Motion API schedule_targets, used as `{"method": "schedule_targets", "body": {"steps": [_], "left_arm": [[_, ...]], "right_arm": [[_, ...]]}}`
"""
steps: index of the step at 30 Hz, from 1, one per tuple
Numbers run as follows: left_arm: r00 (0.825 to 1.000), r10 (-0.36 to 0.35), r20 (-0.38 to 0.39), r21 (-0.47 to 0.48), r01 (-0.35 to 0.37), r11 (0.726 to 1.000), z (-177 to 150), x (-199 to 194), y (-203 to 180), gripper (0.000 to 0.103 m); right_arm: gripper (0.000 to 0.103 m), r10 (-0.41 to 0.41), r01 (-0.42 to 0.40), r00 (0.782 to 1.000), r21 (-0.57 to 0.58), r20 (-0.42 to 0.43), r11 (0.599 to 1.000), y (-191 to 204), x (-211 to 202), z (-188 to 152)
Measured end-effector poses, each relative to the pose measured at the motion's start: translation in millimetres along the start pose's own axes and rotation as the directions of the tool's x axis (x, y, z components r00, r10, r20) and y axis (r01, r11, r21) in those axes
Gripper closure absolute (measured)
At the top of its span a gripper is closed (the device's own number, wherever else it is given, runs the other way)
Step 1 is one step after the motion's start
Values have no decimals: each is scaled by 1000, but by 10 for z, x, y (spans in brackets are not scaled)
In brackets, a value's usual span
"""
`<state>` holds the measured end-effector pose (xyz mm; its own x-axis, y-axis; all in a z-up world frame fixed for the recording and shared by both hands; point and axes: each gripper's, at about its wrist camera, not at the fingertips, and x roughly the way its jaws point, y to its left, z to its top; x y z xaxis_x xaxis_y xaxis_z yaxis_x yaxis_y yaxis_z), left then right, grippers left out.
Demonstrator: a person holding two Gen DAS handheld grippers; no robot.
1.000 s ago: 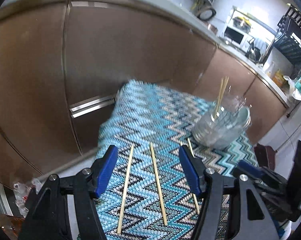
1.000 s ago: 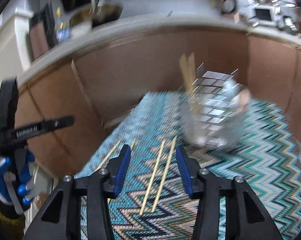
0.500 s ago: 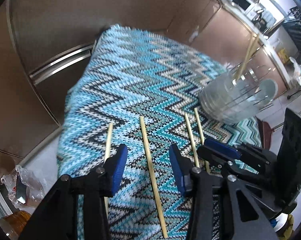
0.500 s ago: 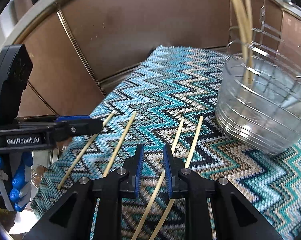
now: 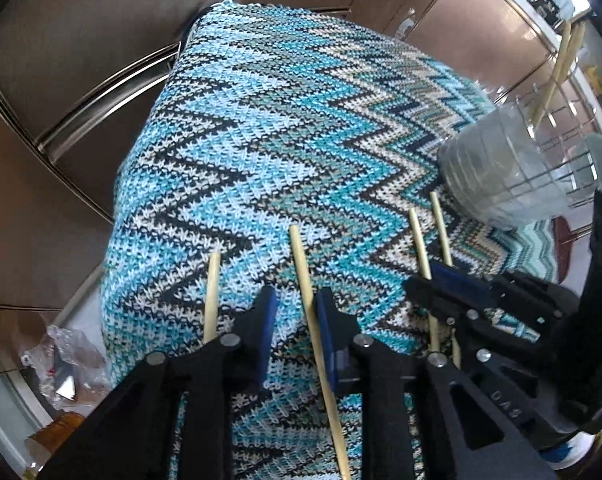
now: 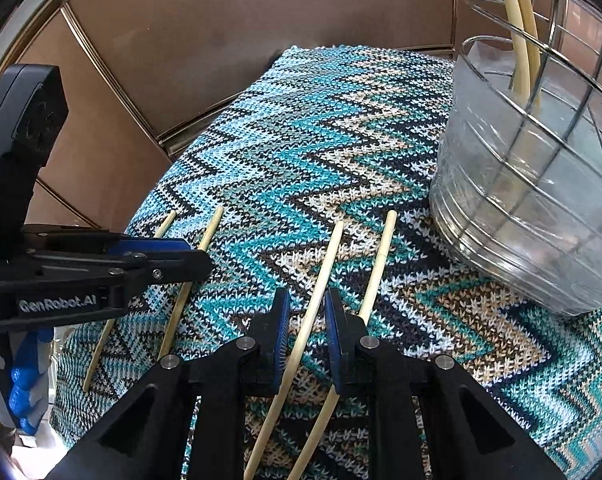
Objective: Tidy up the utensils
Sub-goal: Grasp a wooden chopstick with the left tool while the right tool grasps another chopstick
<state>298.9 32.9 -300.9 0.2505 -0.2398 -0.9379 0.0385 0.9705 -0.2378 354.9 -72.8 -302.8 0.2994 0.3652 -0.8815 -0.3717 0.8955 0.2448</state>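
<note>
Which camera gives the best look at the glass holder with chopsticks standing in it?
The right wrist view: the glass holder fills the upper right, close, wire frame and inner chopsticks clear. The left wrist view shows it small, at the right edge.

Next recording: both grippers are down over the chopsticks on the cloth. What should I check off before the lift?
1. Second chopstick from left alone between left gripper jaws: ok.
2. Third chopstick alone between right gripper jaws: ok; fourth chopstick lies outside.
3. Pads pinching: not ok; both jaws have just been closing, gaps show.
4. Grippers apart from each other: ok.
5. Holder has room: ok, two chopsticks inside.
</note>
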Motion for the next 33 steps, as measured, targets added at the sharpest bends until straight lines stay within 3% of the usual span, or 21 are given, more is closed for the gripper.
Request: {"method": "schedule_targets", "body": {"steps": [4, 9, 33], "left_arm": [[999, 38, -19, 15, -38, 999, 38, 37, -56, 89], [999, 30, -27, -6, -31, 1000, 76, 52, -23, 91], [996, 78, 42, 25, -79, 997, -24, 11, -95, 93]], "right_arm": [[88, 5, -5, 999, -3, -51, 1000, -14, 58, 101], [91, 10, -10, 997, 5, -81, 1000, -30, 95, 132], [93, 1, -3, 996, -20, -85, 1000, -3, 128, 130]]}}
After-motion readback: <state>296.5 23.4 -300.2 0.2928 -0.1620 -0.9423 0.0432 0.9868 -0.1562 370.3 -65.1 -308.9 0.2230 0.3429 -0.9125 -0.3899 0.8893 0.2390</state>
